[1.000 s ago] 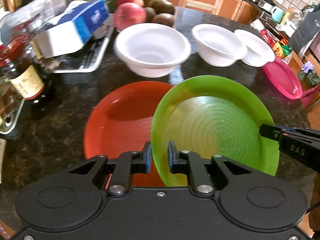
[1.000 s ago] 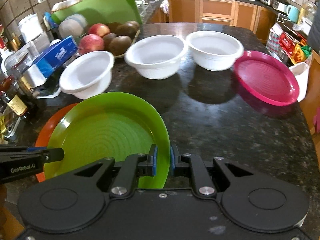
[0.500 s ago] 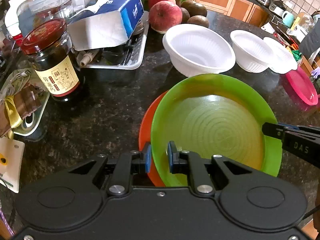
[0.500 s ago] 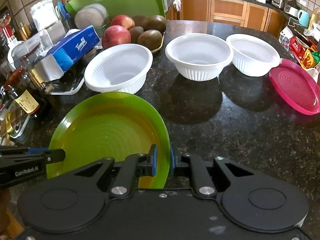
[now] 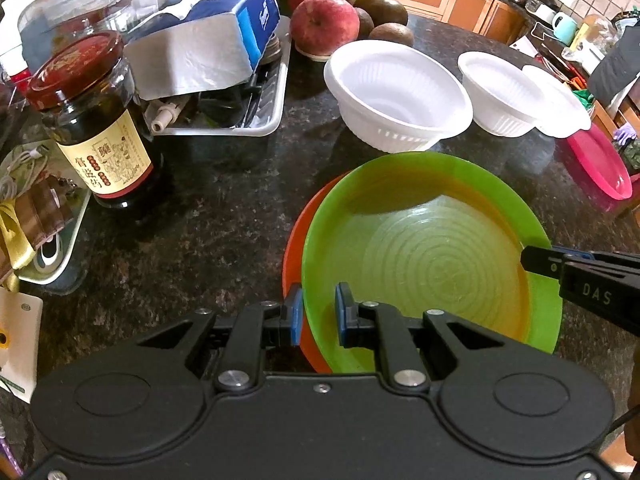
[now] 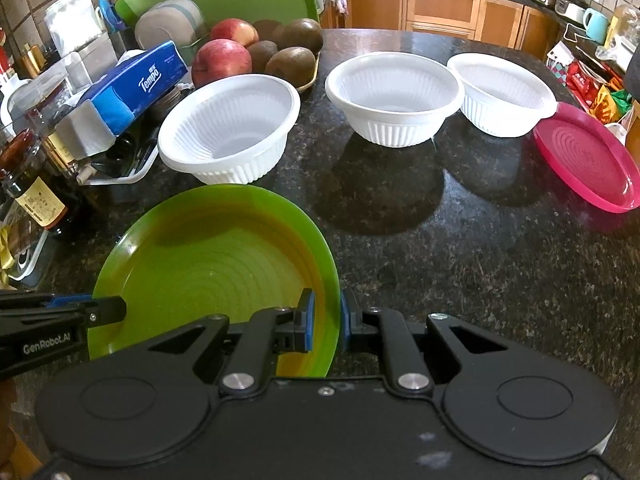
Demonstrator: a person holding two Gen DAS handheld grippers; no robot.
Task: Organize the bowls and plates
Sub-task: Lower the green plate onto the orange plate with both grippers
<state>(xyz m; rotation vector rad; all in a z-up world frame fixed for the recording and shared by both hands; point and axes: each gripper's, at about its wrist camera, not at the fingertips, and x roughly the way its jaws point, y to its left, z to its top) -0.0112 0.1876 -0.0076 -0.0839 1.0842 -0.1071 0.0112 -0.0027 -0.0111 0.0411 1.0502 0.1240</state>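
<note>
Both grippers hold a green plate (image 5: pixel 424 256) by opposite rims. My left gripper (image 5: pixel 318 314) is shut on its left rim; my right gripper (image 6: pixel 326 320) is shut on its right rim (image 6: pixel 332 280). The green plate sits over an orange plate (image 5: pixel 294 240), of which only the left edge shows; I cannot tell if they touch. Three white ribbed bowls (image 6: pixel 232 132) (image 6: pixel 394 98) (image 6: pixel 504 92) stand in a row behind. A pink plate (image 6: pixel 588 160) lies at the right, partly under the third bowl.
A dark sauce jar (image 5: pixel 92 120), a metal tray (image 5: pixel 240 120) with a blue tissue pack (image 5: pixel 224 40), and apples (image 5: pixel 324 22) with kiwis crowd the counter's left and back. The dark granite counter (image 6: pixel 460 240) extends to the right of the plates.
Both grippers carried the green plate leftward over the orange plate, which now shows only as a sliver at the left. The grip on both rims is unchanged.
</note>
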